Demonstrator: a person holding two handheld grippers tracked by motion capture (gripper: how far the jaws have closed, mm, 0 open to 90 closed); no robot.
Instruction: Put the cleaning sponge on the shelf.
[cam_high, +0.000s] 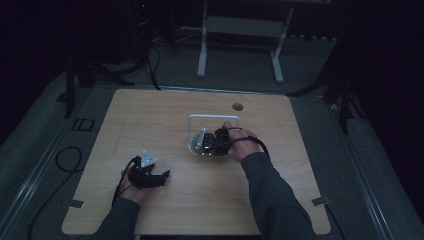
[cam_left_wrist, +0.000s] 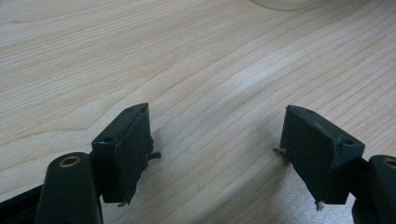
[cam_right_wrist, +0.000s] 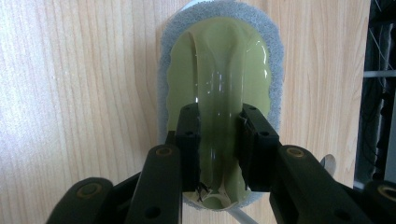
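We had one scrubbing brush (cam_right_wrist: 219, 84) at centre frame, pale green plastic with a grey sponge rim, lying on the wooden table (cam_right_wrist: 70, 93) beside a white wire rack (cam_high: 212, 119). It looked light, the handle ridge stiff and glossy, maybe slippery, the sponge soft; that ridge was the place to grip. The right gripper (cam_right_wrist: 219, 154) was clamped on that ridge. The left gripper (cam_left_wrist: 215, 154), lower left in the high view, stood wide and empty. Two grippers, one brush, one rack.
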